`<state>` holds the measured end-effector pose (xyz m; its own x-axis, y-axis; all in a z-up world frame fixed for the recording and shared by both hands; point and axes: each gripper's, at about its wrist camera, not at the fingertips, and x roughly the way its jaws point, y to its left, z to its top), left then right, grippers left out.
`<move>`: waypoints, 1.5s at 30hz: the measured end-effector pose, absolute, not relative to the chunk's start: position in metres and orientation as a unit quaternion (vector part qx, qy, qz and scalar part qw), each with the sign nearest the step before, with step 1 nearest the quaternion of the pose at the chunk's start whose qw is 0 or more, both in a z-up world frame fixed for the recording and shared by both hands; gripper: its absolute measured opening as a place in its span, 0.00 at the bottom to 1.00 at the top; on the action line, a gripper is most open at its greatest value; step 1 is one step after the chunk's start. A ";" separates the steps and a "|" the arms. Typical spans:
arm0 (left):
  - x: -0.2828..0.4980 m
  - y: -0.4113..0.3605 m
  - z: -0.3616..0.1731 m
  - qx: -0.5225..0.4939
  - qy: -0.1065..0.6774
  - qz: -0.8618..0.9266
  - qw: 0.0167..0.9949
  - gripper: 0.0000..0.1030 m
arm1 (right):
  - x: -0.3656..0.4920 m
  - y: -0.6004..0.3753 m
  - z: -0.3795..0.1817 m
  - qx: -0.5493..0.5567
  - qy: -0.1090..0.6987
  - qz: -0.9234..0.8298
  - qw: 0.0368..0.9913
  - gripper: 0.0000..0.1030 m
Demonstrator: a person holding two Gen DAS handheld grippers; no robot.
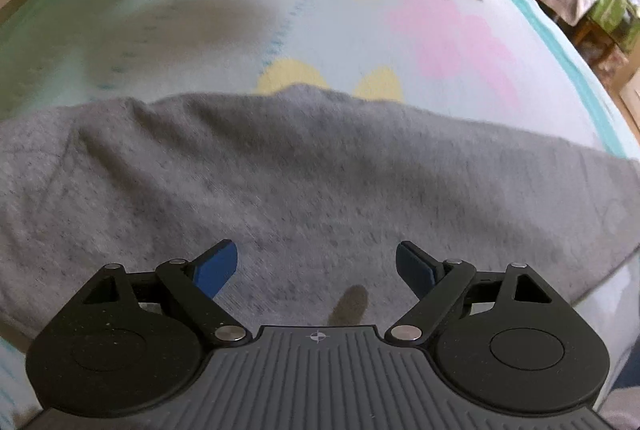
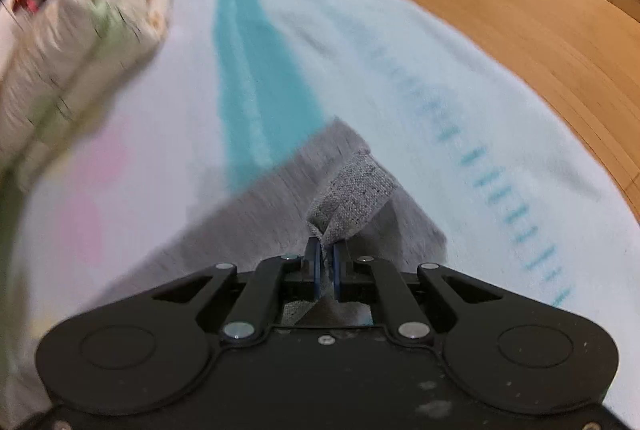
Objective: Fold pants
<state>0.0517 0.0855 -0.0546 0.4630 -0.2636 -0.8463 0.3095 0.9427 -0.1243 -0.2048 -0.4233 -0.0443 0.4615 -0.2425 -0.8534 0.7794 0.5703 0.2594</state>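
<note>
You are at the pick-up step of the fold: your right hand-held gripper [image 2: 326,262], low centre of its frame, is pinched on a corner of the grey pants [image 2: 352,189], which lie across the bed [image 2: 360,41]. Your left hand-held gripper [image 1: 316,270] hangs wide and empty over the cloth. Next, seat the left on an edge before carrying.

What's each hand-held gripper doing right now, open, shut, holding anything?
Left hand-held gripper: open, empty, above the grey pants.
Right hand-held gripper: shut on a pinched-up fold of the grey pants.
</note>
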 end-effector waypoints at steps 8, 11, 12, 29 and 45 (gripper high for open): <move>0.039 0.077 -0.070 0.070 0.495 -0.177 0.848 0.84 | -0.205 -0.425 -0.067 0.291 0.454 -0.326 0.777 0.09; 0.033 0.069 -0.072 0.106 0.493 -0.183 0.844 0.85 | -0.209 -0.427 -0.073 0.304 0.459 -0.324 0.769 0.11; 0.032 0.068 -0.073 0.106 0.492 -0.183 0.845 0.85 | -0.213 -0.426 -0.071 0.306 0.457 -0.324 0.770 0.11; 0.041 0.095 -0.047 -0.015 0.456 -0.166 0.874 0.83 | -0.150 -0.337 -0.005 0.103 0.404 -0.254 0.872 0.32; 0.021 0.129 -0.069 -0.006 0.434 -0.115 0.893 0.83 | 0.048 -0.092 -0.052 -0.007 0.391 0.140 0.910 0.47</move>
<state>0.0209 0.1289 -0.0694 0.5960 -0.2111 -0.7748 0.2002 0.9734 -0.1112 0.0480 -0.0920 -0.0524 0.6556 0.2491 -0.7128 -0.2602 0.9607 0.0964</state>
